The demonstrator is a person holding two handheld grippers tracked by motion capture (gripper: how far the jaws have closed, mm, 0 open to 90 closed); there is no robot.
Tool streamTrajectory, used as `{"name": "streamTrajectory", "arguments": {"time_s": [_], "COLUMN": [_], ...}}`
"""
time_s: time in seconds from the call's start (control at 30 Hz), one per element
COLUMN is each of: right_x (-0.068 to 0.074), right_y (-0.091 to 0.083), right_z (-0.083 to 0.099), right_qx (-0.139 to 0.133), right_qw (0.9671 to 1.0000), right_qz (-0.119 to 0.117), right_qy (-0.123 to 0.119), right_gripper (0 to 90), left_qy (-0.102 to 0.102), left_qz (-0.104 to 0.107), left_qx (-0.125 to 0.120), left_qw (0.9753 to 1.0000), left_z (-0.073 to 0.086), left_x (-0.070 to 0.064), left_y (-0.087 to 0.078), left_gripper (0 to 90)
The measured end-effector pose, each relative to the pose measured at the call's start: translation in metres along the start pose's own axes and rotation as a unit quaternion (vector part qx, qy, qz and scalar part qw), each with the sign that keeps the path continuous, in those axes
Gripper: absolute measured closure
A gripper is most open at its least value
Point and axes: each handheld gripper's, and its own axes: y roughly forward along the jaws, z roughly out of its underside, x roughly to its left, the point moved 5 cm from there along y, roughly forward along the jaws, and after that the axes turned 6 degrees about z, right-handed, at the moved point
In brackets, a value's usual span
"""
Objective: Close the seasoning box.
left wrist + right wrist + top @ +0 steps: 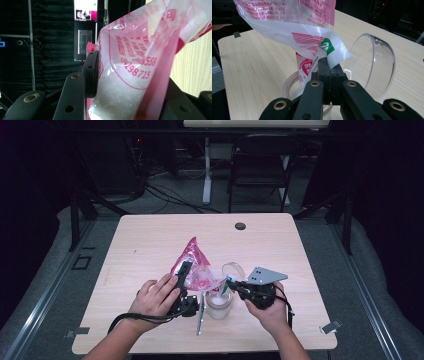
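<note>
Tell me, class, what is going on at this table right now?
A person holds a gripper in each hand over a wooden table. The left gripper clamps the body of a pink-printed plastic bag of white grains. The right gripper pinches the bag's lower corner, which hangs over an open clear jar. The jar already holds some white contents, and its hinged clear lid stands open. A metal utensil lies beside the jar.

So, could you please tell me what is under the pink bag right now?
A clear jar with white granules stands under the pink bag, lid hinged open. The bag's corner hides part of the jar's mouth.
</note>
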Motion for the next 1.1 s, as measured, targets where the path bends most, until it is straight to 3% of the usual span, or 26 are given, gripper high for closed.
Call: {"name": "streamTrajectory", "arguments": {"time_s": [0.33,0.43,1.1], "right_x": [-0.0005,-0.0003,-0.0006], "right_y": [0.0001,0.0001,0.0002], "right_z": [0.0003,0.0004,0.0007], "right_qx": [0.000,0.001,0.001], "right_qw": [1.0000,1.0000,1.0000], "right_qz": [0.001,0.001,0.001], "right_qy": [0.001,0.001,0.000], "right_gripper": [89.7,89.8,89.7], "left_qy": [0.012,0.005,0.017], "left_qz": [-0.002,0.002,-0.001], "left_qx": [0.001,0.002,0.000], "left_qw": [0.9999,1.0000,0.9999], "left_z": [-0.0016,-0.0012,-0.0027], "left_x": [0.0021,0.0009,0.0024], "left_y": [-0.0006,-0.0007,-0.0007], "left_gripper": [63.4,63.4,62.9]}}
